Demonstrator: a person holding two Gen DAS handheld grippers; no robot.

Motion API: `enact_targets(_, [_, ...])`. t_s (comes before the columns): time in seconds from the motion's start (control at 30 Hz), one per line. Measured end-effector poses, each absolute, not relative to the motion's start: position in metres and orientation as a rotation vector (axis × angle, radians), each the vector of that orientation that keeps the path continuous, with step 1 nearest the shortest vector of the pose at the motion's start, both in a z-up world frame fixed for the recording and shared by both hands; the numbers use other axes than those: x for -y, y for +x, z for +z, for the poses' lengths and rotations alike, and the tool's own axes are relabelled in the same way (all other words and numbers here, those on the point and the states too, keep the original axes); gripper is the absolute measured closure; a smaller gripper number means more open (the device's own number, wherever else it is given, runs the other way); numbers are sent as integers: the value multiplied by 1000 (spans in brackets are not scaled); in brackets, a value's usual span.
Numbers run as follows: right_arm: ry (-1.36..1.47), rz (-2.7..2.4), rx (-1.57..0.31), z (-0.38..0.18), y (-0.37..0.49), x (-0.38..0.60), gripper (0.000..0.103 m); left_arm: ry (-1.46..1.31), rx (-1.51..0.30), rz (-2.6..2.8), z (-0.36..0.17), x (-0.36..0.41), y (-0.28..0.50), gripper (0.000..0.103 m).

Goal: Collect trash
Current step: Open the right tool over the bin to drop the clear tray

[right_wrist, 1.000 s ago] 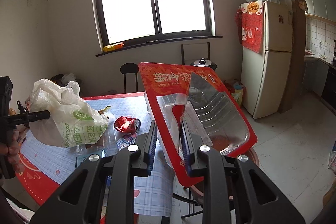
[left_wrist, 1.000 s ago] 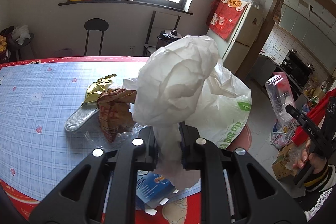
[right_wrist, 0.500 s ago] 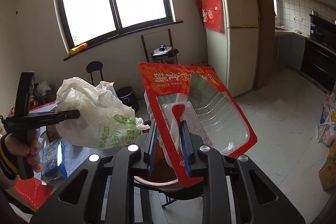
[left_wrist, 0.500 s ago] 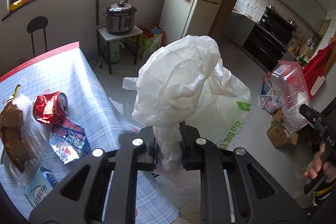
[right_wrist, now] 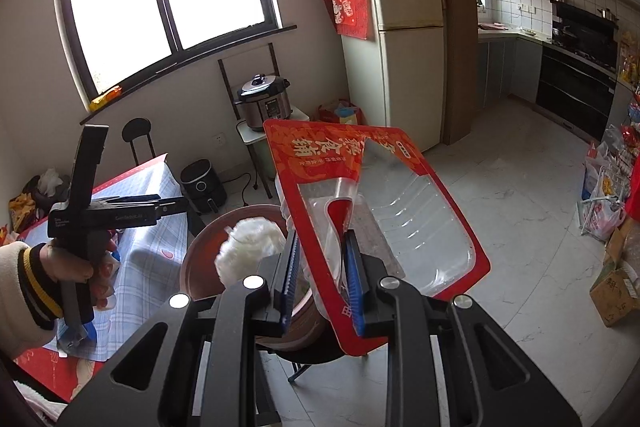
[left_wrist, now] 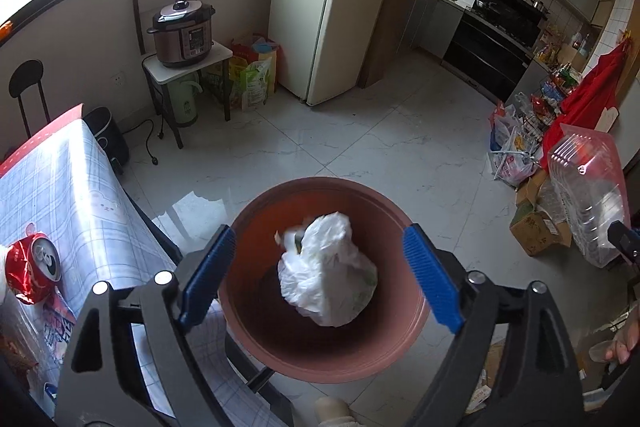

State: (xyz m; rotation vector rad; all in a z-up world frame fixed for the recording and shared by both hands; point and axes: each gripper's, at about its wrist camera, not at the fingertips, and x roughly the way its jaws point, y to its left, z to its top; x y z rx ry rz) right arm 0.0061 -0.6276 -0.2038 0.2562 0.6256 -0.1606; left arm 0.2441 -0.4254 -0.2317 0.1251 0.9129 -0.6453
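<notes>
Left tongs point(left_wrist: 318, 267) are opening, nothing between them; the white bag point(left_wrist: 328, 285), blurred, is seen inside the brown basin point(left_wrist: 248, 327) below. Right tongs point(right_wrist: 320, 277) are clamped on a red tray pack point(right_wrist: 376, 203), long axis angled up-left. A crushed can point(left_wrist: 34, 273) lies on the bench point(left_wrist: 60, 199), partly cut off.

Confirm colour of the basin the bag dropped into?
Reddish brown basin, plain, no pattern. Left wrist view shows it best.

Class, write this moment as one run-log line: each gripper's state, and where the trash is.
left gripper: opening, empty | white plastic bag: in brown basin | right gripper: shut on red plastic food tray | crushed red can: on table
</notes>
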Motion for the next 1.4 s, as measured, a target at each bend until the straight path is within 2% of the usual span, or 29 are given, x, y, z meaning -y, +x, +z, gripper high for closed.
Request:
enact_targets(0.1, [252, -118, -628, -206, 24, 621, 80, 87, -884, -594, -215, 393, 238, 9])
enact_targets(0.2, [240, -52, -641, -209, 54, 606, 80, 57, -859, -514, -199, 348, 227, 6])
enact_targets(0.43, [212, 67, -709, -223, 128, 561, 76, -16, -838, -236, -180, 229, 200, 6])
enact_targets(0.53, [188, 70, -717, -224, 148, 546, 50, -51, -838, -128, -175, 185, 186, 6])
enact_targets(0.57, [184, 66, -709, -222, 151, 543, 38, -63, -837, -99, -174, 172, 181, 6])
enact_targets(0.6, [185, 63, -698, -218, 155, 540, 32, -74, -836, -70, -173, 160, 176, 6])
enact_targets(0.7, [200, 52, -659, -204, 157, 536, 18, -104, -825, -1, -166, 131, 161, 6])
enact_targets(0.8, [209, 42, -628, -191, 151, 532, 8, -125, -812, 53, -158, 108, 143, 6])
enact_targets(0.9, [210, 39, -614, -181, 141, 528, 5, -154, -788, 103, -148, 83, 128, 6])
enact_targets(1.4, [248, -4, -616, -161, 86, 452, 5, -178, -727, 158, -109, -32, 82, 6])
